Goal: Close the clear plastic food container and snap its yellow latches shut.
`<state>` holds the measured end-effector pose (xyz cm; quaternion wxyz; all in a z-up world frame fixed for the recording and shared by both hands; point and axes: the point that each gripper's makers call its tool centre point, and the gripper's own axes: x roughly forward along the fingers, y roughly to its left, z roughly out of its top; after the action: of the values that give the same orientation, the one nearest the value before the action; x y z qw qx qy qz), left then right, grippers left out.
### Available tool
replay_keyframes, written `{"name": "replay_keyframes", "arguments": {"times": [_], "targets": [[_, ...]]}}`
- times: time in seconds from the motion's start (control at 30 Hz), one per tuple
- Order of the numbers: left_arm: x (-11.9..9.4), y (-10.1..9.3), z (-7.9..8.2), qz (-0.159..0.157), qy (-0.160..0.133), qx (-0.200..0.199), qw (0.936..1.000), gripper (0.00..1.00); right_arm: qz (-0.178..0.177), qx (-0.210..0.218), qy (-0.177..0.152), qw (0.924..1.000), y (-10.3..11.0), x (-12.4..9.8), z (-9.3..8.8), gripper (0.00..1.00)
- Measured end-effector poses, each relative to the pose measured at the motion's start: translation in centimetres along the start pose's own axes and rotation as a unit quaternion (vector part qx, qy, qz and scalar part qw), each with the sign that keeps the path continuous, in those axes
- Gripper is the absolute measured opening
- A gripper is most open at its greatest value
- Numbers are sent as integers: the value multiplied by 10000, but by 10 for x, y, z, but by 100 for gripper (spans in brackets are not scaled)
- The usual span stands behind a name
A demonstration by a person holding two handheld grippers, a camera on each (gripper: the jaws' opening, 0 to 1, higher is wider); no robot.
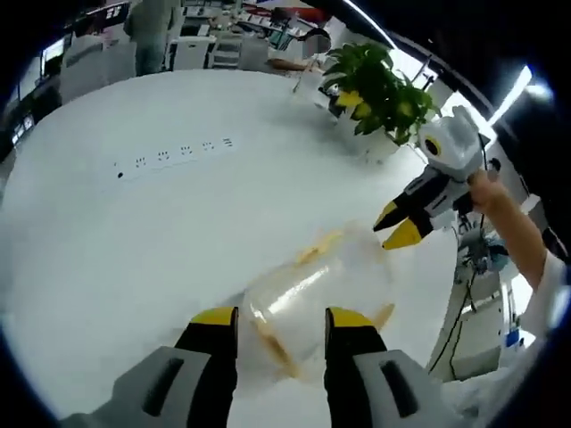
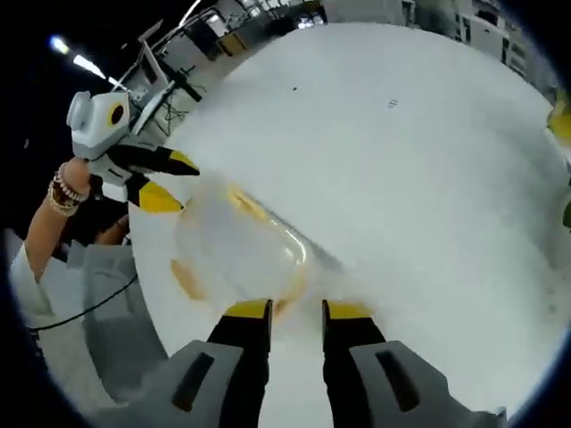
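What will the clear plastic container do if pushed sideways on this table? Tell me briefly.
The clear container looks thin-walled and empty, so probably light. On the smooth white table it would likely slide rather than tip. Its yellow latches may flap loosely.

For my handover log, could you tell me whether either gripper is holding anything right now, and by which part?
Nothing is visibly held. Both the left gripper and the right gripper are open, poised at opposite sides of the clear plastic food container; whether any finger touches it cannot be told.
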<state>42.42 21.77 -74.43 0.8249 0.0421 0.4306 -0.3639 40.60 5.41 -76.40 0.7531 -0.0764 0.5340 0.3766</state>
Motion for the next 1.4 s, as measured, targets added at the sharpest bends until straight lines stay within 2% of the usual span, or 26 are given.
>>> {"name": "replay_keyframes", "arguments": {"times": [0.1, 0.13, 0.17, 0.2, 0.27, 0.43, 0.5, 0.57, 0.67, 0.73, 0.77, 0.83, 0.9, 1.0, 1.1, 1.27, 1.4], "targets": [[1, -15, 6, -219, -201, 328, 9990, 28, 93, -72, -214, 9997, 9, -3, 14, 13], [3, -20, 7, -219, -280, 504, 9981, 22, 119, -91, -249, 9996, 13, -4, 17, 12], [4, -20, 7, -123, -322, 801, 9962, 18, 119, -94, -248, 9996, 14, -4, 19, 10], [6, -20, 6, -7, -320, 1310, 9909, 17, 109, -200, -282, 9993, 17, -3, 23, 9], [9, -24, 2, 19, -279, 1524, 9879, 16, 82, -324, -258, 9991, 20, -1, 26, 9], [15, -53, 4, -278, -438, 1278, 9904, 11, 92, -703, -166, 9973, 31, 8, 33, 8], [15, -62, 3, -388, -488, 1302, 9895, 10, 72, -751, -166, 9970, 33, 12, 37, 7], [18, -68, 3, -461, -514, 1362, 9883, 9, 120, -873, -198, 9959, 37, 19, 48, 8], [24, -72, 0, -520, -516, 1343, 9882, 6, 200, -917, -274, 9952, 42, 23, 54, 7], [27, -82, -1, -676, -626, 1521, 9841, 3, 297, -1014, -305, 9939, 50, 29, 59, 5], [28, -85, -1, -723, -671, 1581, 9825, 3, 329, -1058, -301, 9934, 51, 33, 67, 5], [30, -87, -3, -710, -676, 1556, 9829, 1, 309, -1153, -243, 9925, 52, 34, 63, 2], [32, -89, -4, -703, -675, 1566, 9828, 0, 278, -1210, -296, 9918, 49, 36, 71, 0], [33, -88, -4, -682, -689, 1626, 9819, 0, 529, -1068, -233, 9926, 58, 39, 70, 0], [34, -89, -4, -766, -709, 1493, 9833, 0, 448, -1258, -158, 9909, 58, 43, 70, 0], [36, -89, -9, -799, -657, 1485, 9835, 0, 486, -1218, -136, 9913, 62, 49, 65, 0], [34, -94, -13, -899, -631, 1438, 9835, 0, 408, -1360, -140, 9898, 66, 52, 64, 0]]}}
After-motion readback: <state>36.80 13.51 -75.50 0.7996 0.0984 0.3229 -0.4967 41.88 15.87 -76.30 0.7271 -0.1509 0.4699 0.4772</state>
